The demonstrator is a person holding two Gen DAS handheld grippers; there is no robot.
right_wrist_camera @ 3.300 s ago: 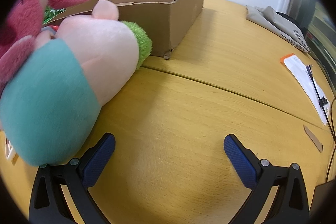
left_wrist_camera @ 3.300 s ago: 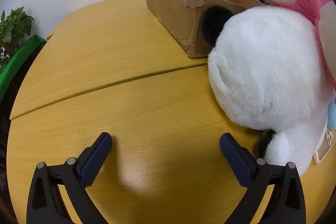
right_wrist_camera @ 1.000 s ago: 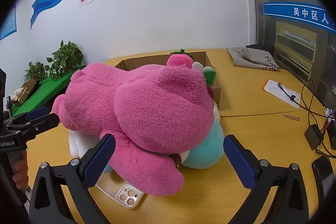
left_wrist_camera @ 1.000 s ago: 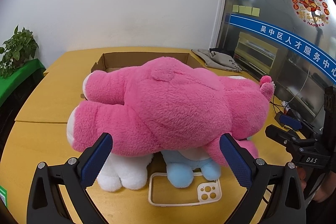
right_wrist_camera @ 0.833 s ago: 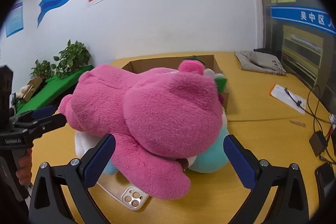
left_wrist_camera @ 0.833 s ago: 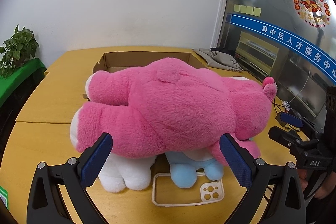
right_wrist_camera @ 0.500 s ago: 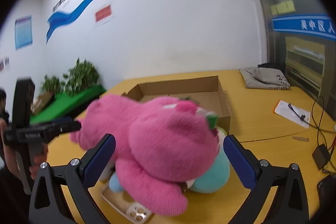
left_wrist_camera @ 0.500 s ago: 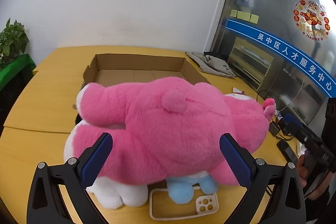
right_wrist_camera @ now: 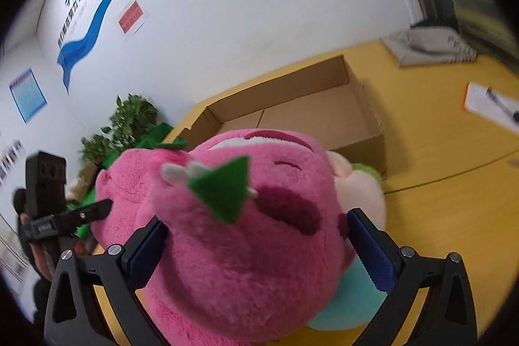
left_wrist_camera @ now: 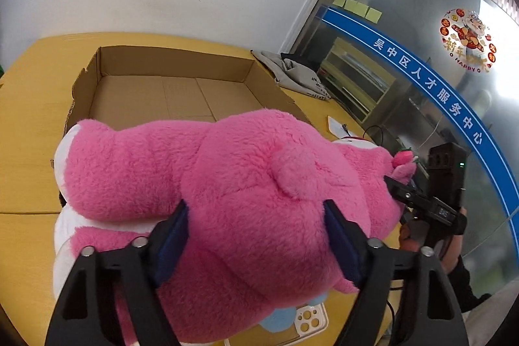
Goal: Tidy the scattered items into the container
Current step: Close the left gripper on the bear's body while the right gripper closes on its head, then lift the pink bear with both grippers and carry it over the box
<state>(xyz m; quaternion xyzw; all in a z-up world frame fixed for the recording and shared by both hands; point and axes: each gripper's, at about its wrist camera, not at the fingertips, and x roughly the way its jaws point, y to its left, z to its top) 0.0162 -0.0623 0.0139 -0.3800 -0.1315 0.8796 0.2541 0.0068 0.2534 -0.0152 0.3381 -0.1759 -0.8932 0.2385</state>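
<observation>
A big pink plush bear (left_wrist_camera: 227,184) lies on top of other soft toys in front of an empty cardboard box (left_wrist_camera: 168,86). My left gripper (left_wrist_camera: 259,242) has its blue pads pressed into the bear's rear body from both sides. My right gripper (right_wrist_camera: 259,245) has its pads pressed against both sides of the bear's head (right_wrist_camera: 246,216), which carries a green felt leaf. The box also shows in the right wrist view (right_wrist_camera: 318,115), behind the head. A white phone case (left_wrist_camera: 308,320) lies under the toys.
A peach and teal plush (right_wrist_camera: 360,193) and a white plush (left_wrist_camera: 65,226) lie under the bear on the yellow table (right_wrist_camera: 454,200). A folded grey cloth (left_wrist_camera: 292,77) and papers (right_wrist_camera: 489,106) lie to the right. A plant (right_wrist_camera: 129,122) stands at the left.
Both grippers have moved in from open and clear of the toys and have closed around the pink bear, the left on its body and the right on its head.
</observation>
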